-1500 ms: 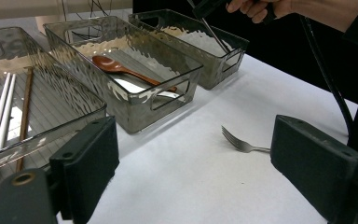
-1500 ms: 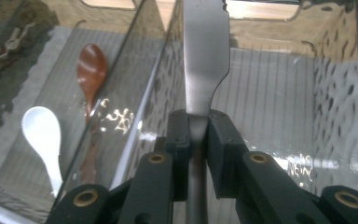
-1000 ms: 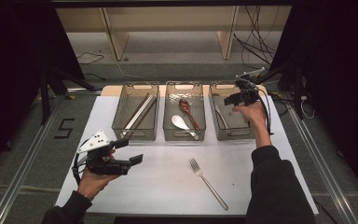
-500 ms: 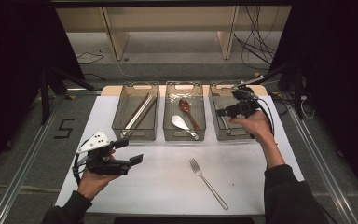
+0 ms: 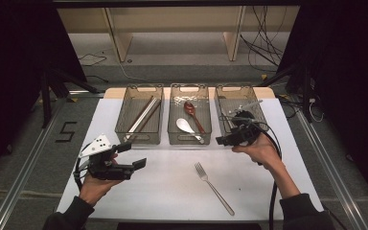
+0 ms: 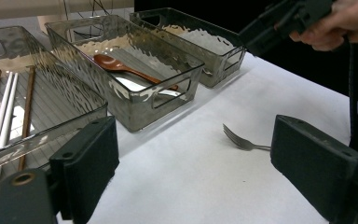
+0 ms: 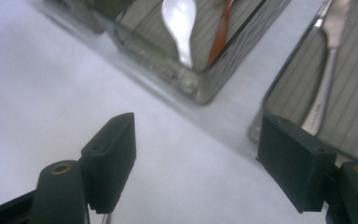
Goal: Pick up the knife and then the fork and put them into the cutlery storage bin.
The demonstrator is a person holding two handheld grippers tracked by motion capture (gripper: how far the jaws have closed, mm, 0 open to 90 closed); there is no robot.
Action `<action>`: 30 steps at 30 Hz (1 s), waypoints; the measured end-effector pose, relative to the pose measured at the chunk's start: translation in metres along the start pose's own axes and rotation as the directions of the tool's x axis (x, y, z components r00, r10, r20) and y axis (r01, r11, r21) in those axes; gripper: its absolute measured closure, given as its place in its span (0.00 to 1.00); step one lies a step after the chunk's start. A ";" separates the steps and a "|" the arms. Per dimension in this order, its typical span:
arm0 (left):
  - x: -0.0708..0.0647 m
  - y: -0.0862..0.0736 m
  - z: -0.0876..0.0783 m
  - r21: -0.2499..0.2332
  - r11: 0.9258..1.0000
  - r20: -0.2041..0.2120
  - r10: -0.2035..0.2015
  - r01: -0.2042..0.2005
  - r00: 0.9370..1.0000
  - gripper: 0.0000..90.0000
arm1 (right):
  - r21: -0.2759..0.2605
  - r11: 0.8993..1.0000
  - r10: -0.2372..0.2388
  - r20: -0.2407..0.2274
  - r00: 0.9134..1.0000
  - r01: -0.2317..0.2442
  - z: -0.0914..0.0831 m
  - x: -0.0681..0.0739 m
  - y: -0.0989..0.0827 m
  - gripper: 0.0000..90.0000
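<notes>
Left bin (image 5: 139, 120): chopsticks (image 5: 142, 116). Middle bin (image 5: 189, 120): two spoons (image 5: 189, 125). Right bin (image 5: 239, 109): cutlery piece (image 7: 328, 70). Right gripper (image 5: 224, 140) just spread, empty; left gripper (image 5: 133, 154) spread, empty.

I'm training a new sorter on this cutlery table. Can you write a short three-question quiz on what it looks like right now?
1. True or false: the fork lies inside one of the bins.
2. Which bin holds the two spoons? A) left bin B) middle bin C) right bin
3. Fill in: the right tongs have their jaws ___, with nothing between them.

Key:
1. False; it lies on the white table in front of the bins.
2. B; the white spoon and the brown spoon are there.
3. Open; the jaws have just been opening.
</notes>
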State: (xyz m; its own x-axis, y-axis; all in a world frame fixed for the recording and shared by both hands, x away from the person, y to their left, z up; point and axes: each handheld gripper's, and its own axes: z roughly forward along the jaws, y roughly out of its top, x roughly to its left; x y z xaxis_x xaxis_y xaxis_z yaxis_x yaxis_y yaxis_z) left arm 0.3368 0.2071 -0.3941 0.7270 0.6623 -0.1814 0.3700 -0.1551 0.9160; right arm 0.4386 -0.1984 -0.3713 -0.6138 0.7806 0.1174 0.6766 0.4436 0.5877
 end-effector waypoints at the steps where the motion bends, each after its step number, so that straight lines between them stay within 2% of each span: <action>1: 0.000 0.000 0.000 0.005 1.000 0.001 0.003 -0.003 1.000 0.16 | 0.011 1.000 -0.009 -0.004 1.000 0.009 0.001 0.003 -0.003 0.32; 6: -0.001 0.000 0.001 0.010 1.000 0.005 0.009 -0.009 1.000 0.16 | 0.073 0.996 -0.051 -0.033 0.998 0.054 0.008 0.016 -0.017 0.31; 13: -0.001 -0.001 0.000 0.010 1.000 0.005 0.008 -0.008 1.000 0.16 | 0.135 0.987 -0.082 -0.062 0.995 0.090 0.016 0.031 -0.031 0.31; 20: -0.001 -0.001 0.000 0.008 1.000 0.004 0.007 -0.007 1.000 0.16 | 0.172 0.978 -0.104 -0.072 0.992 0.115 0.024 0.041 -0.039 0.32; 24: -0.001 -0.001 0.000 0.007 1.000 0.003 0.007 -0.007 1.000 0.16 | 0.188 0.971 -0.134 -0.068 0.989 0.145 0.027 0.048 -0.043 0.33; 30: 0.000 -0.001 0.000 0.006 1.000 0.001 0.007 -0.007 1.000 0.16 | 0.215 0.963 -0.147 -0.087 0.985 0.163 0.033 0.056 -0.049 0.34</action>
State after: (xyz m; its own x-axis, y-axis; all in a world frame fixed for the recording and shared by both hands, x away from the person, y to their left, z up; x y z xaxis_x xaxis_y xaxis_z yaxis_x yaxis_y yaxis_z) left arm 0.3360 0.2073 -0.3944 0.7301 0.6605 -0.1749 0.3678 -0.1643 0.9153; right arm 0.3850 -0.1620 -0.4197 -0.7397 0.6657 0.0991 0.6392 0.6488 0.4130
